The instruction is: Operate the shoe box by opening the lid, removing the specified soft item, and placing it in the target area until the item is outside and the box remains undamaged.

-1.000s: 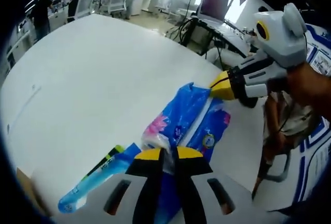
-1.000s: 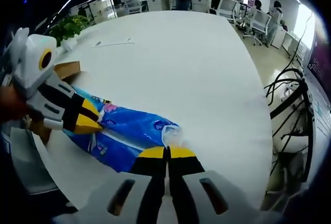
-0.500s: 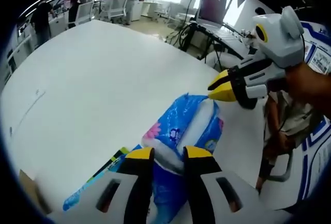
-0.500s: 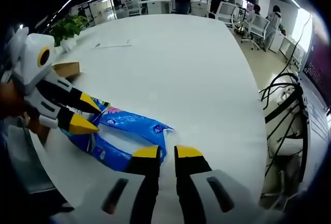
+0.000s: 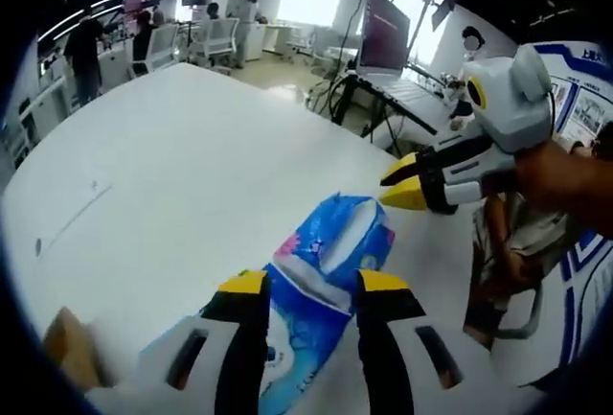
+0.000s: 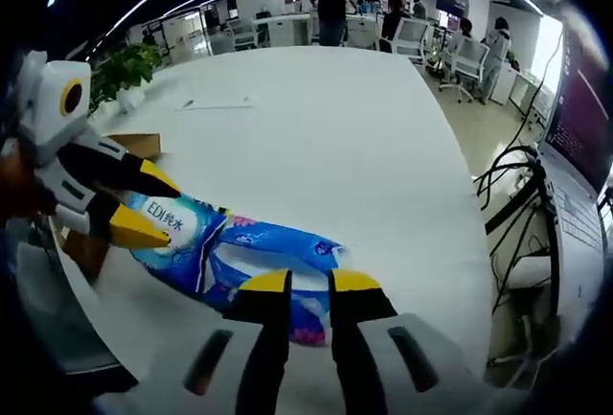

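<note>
Open-plan office all round, desks, chairs and people standing far off; big white table [image 6: 364, 147] taking up the near ground

Blue tissue pack [image 5: 330, 262] is lying flat on the tabletop, outside the cardboard shoe box [image 6: 129, 144], which is sitting at the table's edge near a potted plant [image 6: 129, 62]. Second blue packet with white lettering [image 6: 168, 228] is lying against the pack on the box side

Left gripper [image 5: 311, 286] is hanging over the pack, jaws parted, nothing between them. Right gripper [image 6: 308, 286] is hovering at the pack's other end, jaws also apart and holding nothing. Both look let go

Risks, as I judge them:
- pack is lying towards the table's near edge; a jaw catching the slack plastic while pulling away could be dragging it over
- thin wrapper is looking soft and crinkled; a yellow tip snagging it could be tearing it
- whether this spot counts as the target area, cannot tell; no marking showing
- box lid state is hard to read from here; a careless sweep of the left gripper back that way could be denting the cardboard
</note>
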{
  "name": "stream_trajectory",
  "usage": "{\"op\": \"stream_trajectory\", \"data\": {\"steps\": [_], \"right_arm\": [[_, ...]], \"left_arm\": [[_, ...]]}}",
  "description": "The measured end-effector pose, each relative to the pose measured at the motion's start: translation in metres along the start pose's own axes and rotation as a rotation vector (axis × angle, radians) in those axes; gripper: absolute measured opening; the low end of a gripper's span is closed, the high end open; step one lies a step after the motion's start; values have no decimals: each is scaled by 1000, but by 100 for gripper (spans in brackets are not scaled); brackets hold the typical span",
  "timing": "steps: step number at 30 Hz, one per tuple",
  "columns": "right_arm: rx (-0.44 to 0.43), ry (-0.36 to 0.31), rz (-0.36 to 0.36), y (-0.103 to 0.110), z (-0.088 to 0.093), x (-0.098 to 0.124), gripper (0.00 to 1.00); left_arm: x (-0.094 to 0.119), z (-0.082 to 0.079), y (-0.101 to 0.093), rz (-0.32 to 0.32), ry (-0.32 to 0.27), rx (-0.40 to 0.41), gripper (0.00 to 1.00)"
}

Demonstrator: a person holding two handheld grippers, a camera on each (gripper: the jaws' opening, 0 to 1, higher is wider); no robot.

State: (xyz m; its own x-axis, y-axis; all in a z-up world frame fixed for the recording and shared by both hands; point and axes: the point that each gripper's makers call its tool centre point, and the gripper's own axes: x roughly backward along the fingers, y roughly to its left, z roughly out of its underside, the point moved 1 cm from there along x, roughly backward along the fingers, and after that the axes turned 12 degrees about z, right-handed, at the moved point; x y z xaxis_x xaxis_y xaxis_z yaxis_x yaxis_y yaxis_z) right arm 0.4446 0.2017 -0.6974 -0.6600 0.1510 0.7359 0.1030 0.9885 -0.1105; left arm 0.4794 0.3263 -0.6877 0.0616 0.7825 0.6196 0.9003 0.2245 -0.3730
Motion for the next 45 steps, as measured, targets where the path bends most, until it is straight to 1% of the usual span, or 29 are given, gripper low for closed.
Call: {"op": "stream_trajectory", "data": {"steps": [1,3,7,12,13,16,20,22,24,28,29,30,33,36,37,39,42,45], "right_arm": [[-2,-1,1,1,0,1,17],[-2,-10,5,7,-3,8,18],[-11,-38,9,22,-9,23,18],[-3,-54,18,44,-13,37,17],[-5,-55,19,48,-13,39,17],[-5,-55,23,66,-14,48,16],[6,-45,19,90,-12,55,16],[13,-41,16,99,-12,58,16],[16,-40,13,110,-13,62,17],[25,-42,2,132,-17,68,17],[27,-44,-17,157,-17,75,17],[27,-44,-19,160,-17,76,17],[29,-39,-40,180,-15,79,16],[29,-39,-67,201,-13,82,16],[27,-39,-73,206,-13,83,16],[41,-39,-83,218,-13,84,16],[53,-42,-99,232,-16,87,16],[67,-50,-114,245,-22,90,16]], "left_arm": [[5,2,0,-3,-5,-1,39],[14,8,1,-11,6,1,39],[34,14,0,-19,-10,4,39],[67,29,0,-31,-33,5,40],[75,34,1,-32,-36,5,40],[97,47,7,-44,-50,22,40],[119,64,11,-46,-47,43,39],[127,68,11,-46,-48,43,39],[141,74,13,-51,-55,45,39],[161,83,14,-54,-64,52,39],[168,87,15,-56,-67,54,38],[187,100,20,-68,-68,61,38],[198,111,25,-81,-69,70,38],[211,124,29,-81,-72,103,38],[216,131,29,-65,-71,128,38],[225,142,32,-73,-60,133,37],[238,157,36,-77,-54,156,37],[251,169,42,-94,-49,171,37]]}}
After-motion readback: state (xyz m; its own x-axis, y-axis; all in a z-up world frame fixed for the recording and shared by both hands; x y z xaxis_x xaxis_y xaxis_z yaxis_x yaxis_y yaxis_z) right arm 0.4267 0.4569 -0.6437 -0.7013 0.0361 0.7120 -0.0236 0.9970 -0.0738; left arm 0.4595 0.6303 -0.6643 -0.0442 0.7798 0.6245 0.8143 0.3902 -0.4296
